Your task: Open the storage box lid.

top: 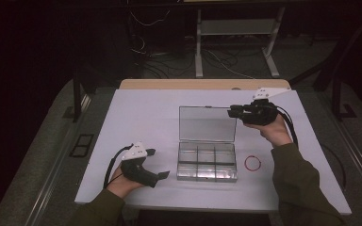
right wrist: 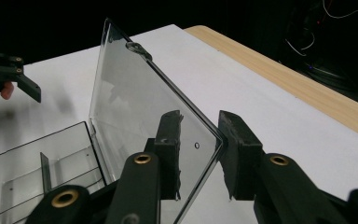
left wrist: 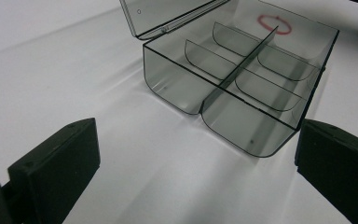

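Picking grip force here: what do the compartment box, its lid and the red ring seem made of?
The box and lid look like clear, smoke-tinted hard plastic, glossy: you see the table through them, with reflections. The red ring is thin, perhaps a rubber band; too small to tell.

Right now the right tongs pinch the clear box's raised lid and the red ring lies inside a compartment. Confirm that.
Wrong on the ring: the high view shows the thin red ring on the white table, beside the clear plastic compartment box. The right tongs do pinch the lid.

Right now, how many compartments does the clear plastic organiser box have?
6: the clear plastic organiser box holds two rows of three, one row nearer its raised lid, one nearer the person. All look empty.
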`<state>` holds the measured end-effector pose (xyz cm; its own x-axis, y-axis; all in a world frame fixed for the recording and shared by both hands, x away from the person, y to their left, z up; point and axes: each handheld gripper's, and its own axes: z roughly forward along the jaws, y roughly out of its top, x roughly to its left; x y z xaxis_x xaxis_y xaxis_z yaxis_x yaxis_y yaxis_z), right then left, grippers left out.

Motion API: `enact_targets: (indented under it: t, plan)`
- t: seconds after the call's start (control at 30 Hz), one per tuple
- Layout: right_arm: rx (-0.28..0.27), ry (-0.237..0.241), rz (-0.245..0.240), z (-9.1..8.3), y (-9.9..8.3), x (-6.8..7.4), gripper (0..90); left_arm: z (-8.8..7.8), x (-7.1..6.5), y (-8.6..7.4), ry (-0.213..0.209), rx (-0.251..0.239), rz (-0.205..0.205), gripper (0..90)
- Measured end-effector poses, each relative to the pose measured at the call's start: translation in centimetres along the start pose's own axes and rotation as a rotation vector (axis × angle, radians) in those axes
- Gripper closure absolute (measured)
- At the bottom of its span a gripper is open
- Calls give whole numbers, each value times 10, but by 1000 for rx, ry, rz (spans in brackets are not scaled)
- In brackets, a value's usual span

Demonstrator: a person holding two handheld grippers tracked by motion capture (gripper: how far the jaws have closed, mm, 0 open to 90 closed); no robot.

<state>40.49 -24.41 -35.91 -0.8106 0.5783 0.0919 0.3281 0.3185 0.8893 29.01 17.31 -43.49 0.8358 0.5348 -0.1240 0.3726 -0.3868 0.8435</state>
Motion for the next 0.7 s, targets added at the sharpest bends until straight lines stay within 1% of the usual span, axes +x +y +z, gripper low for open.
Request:
enact_targets:
  t: [0.27,0.37,0.5,0.7]
  plan:
    - [7,-8,24,4,0,-5,676,0,0,0,2,1,0,0]
    - [12,-20,24,7,-1,-7,667,1,0,0,-1,5,1,0]
    - [12,-21,47,11,-3,-11,659,2,0,0,-3,9,0,0]
    - [19,-42,55,18,-5,-15,631,2,0,-1,-7,14,2,0]
